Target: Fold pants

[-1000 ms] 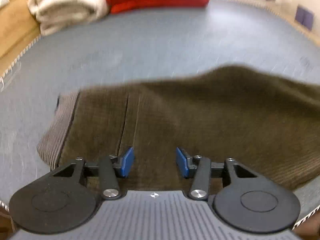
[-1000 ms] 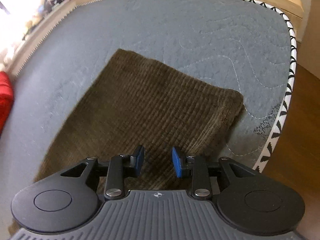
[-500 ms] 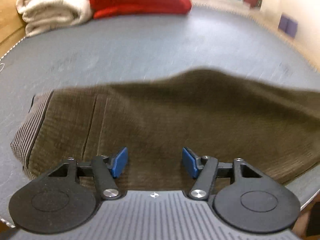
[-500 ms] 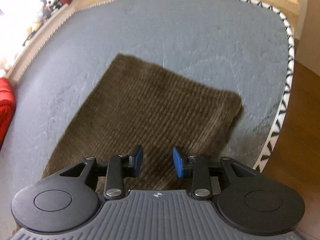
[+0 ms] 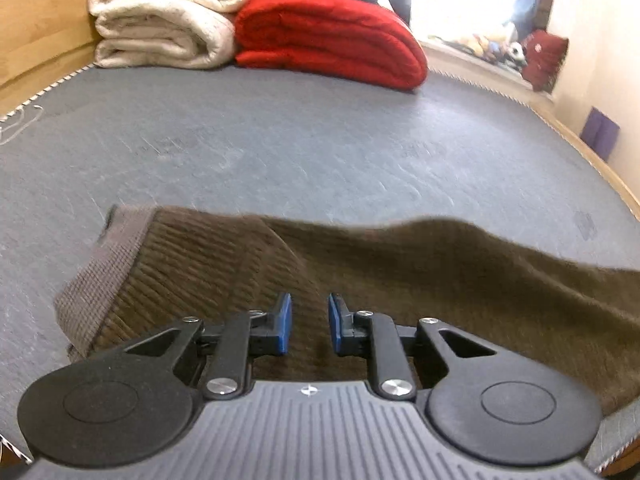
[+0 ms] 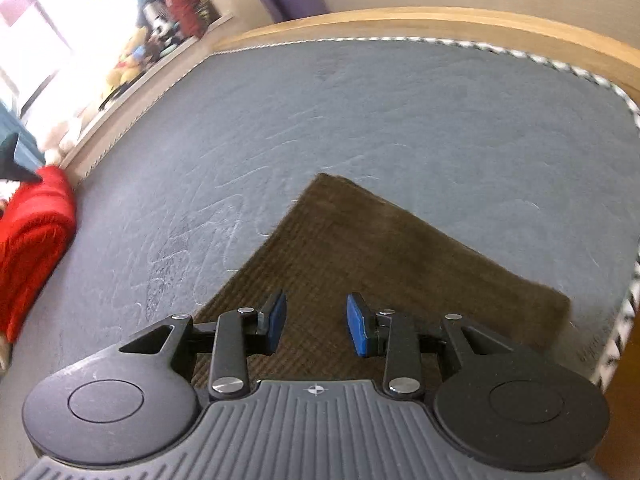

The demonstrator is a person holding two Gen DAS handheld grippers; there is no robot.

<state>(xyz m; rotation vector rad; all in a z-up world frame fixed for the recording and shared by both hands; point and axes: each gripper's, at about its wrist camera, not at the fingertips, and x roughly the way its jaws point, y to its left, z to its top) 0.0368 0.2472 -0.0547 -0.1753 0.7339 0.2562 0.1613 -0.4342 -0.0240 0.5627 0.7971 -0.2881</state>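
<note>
Two grippers over brown pants (image 5: 400, 272) on grey mattress (image 5: 300, 152) — left gripper (image 5: 308, 322) narrowing, empty, right gripper (image 6: 316, 324) part-open, empty.

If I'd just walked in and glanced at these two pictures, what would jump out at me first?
Probably the brown corduroy pants spread across the near part of a grey quilted mattress, its ribbed waistband at the left end. Behind them, at the far edge, a bright red folded blanket sits beside a stack of cream blankets. Blue-padded grippers, left and right, poke in from below.
</note>
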